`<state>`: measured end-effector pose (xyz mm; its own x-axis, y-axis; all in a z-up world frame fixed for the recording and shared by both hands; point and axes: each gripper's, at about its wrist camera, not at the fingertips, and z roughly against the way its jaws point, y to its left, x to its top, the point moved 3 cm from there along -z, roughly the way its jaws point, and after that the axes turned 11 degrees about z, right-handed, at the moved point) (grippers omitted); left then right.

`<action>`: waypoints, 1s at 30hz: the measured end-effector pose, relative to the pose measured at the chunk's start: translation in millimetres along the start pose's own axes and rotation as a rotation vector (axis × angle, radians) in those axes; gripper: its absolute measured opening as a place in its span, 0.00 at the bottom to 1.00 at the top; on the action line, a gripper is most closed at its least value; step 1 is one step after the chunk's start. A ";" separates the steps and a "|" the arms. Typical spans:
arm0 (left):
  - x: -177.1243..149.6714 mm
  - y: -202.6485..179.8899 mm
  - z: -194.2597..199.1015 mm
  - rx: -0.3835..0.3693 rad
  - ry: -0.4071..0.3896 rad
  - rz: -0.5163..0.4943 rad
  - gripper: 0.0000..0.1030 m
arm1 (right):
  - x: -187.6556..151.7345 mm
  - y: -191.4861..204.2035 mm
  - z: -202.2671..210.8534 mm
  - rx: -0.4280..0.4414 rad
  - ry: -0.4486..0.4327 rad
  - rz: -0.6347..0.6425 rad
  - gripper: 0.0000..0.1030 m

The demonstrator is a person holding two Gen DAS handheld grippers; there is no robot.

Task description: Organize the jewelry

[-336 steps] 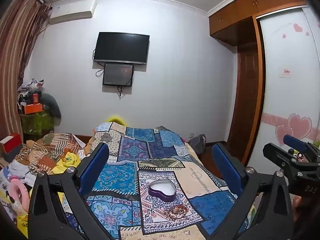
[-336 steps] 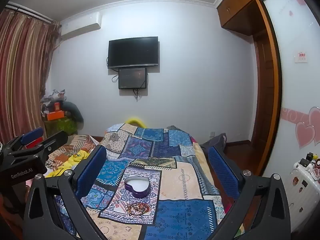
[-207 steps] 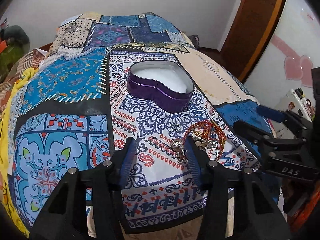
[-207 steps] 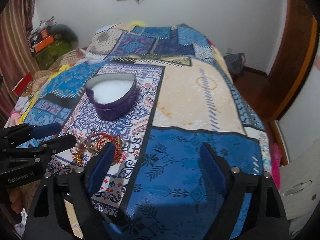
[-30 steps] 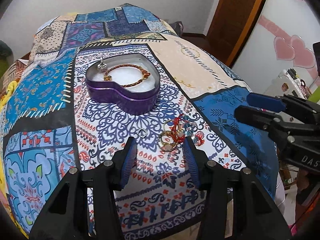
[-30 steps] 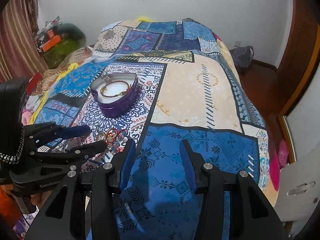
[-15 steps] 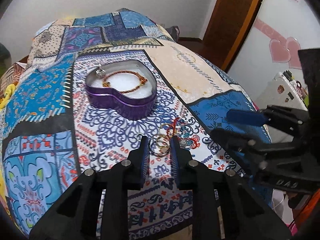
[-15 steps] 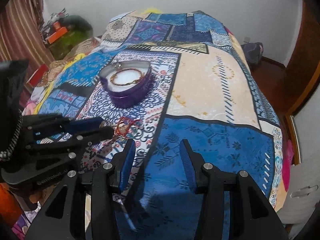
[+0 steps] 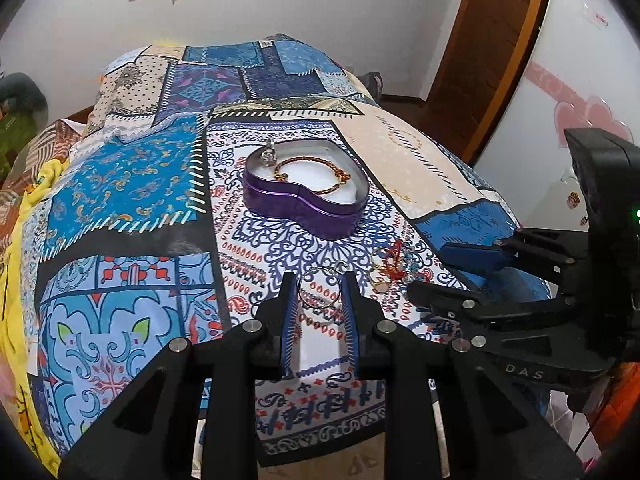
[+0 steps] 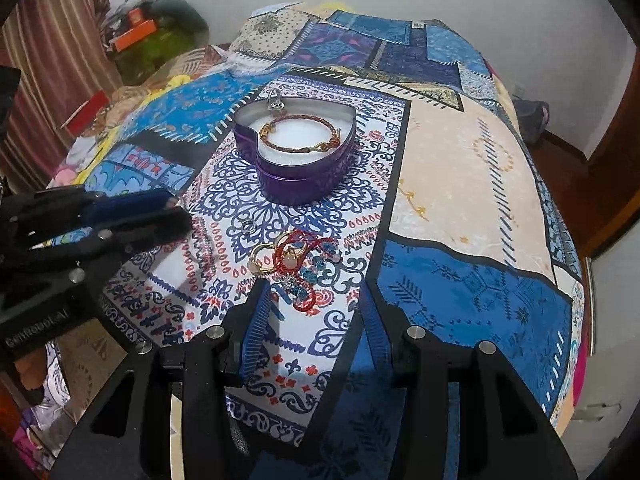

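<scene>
Lettering "DAS" on right tongs [image 9: 460,276]

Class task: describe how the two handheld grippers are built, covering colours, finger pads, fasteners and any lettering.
Both the left gripper and the right gripper have black angular frames, silver round fasteners and ribbed blue finger pads. White lettering marks each body; the right one's partly reads DAS.

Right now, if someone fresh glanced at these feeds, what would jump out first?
Probably the purple heart-shaped tin, sitting open on the patchwork bedspread with a braided bracelet lying inside it. Next, the tangle of rings and beaded jewelry on the bedspread just in front of the tin. Then the left claw, pinching a thin silver ring at its tips.
</scene>
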<state>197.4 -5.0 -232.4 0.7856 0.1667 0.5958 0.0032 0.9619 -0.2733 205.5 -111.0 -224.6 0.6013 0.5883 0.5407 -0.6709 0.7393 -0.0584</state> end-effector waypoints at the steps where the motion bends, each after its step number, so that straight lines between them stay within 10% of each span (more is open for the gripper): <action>1: 0.1 0.8 0.2 -0.002 -0.002 0.002 0.20 | -0.2 0.3 0.9 -0.002 0.001 0.003 0.41; 22: 1.6 0.8 -11.6 -0.014 0.008 0.006 0.20 | 9.4 -11.7 -12.7 0.004 -0.002 -0.005 0.40; 30: 0.9 3.5 -14.7 -0.009 0.013 0.017 0.20 | 10.9 -1.4 -14.1 -0.012 -0.017 0.061 0.07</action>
<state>207.2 -4.7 -243.9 0.7937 0.1802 0.5810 -0.0048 0.9569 -0.2902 219.1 -101.0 -230.5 0.5520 0.6270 0.5497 -0.7009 0.7060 -0.1014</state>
